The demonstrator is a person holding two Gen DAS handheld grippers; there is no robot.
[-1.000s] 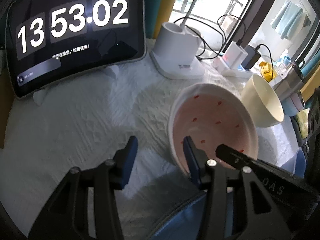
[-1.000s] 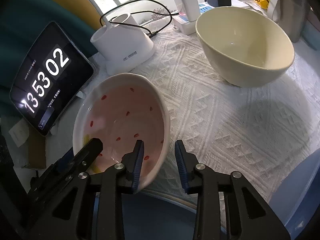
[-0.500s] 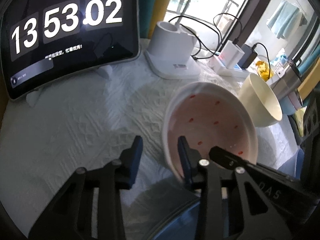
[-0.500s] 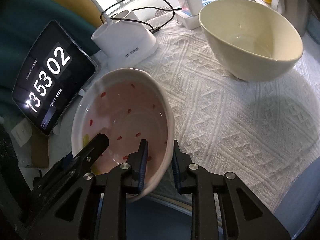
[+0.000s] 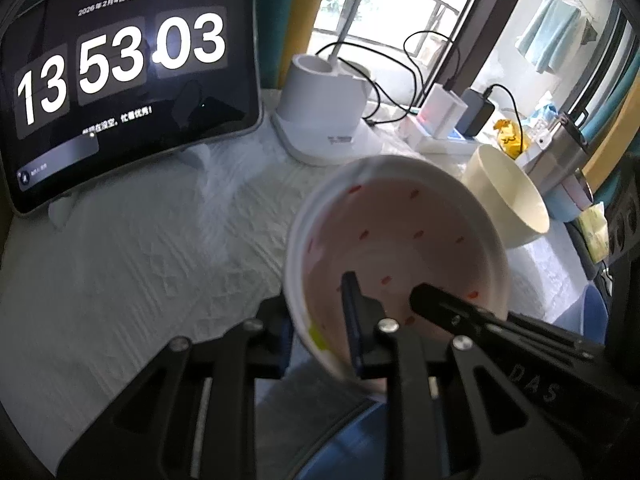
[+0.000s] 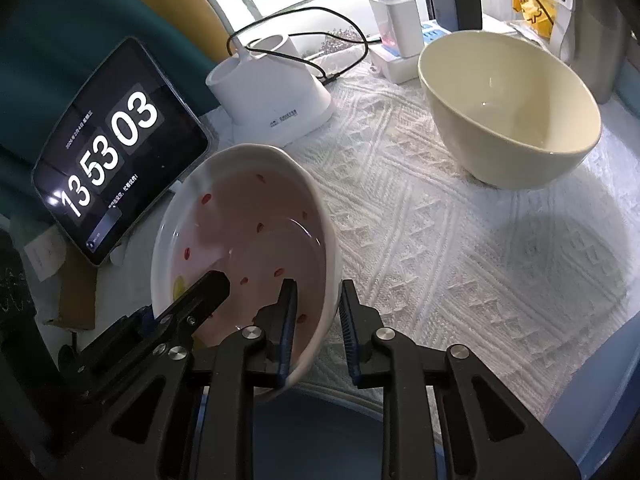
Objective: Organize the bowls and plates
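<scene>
My left gripper (image 5: 320, 316) is closing on the near rim of the pink speckled bowl (image 5: 400, 240) while my right gripper (image 6: 316, 320) is pinching its opposite rim, and I am judging that uneven squeezing could tip it toward the cream bowl (image 6: 508, 116) ahead.

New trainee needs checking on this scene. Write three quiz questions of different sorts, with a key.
1. Short answer: what time does the tablet show?
2. True or false: the cream bowl is nested inside the pink bowl.
3. The right gripper has one finger on each side of which edge?
A. the pink bowl's rim
B. the cream bowl's rim
C. the tablet's edge

Key: 1. 13:53:03. 2. False; they are apart on the white cloth. 3. A.
</scene>
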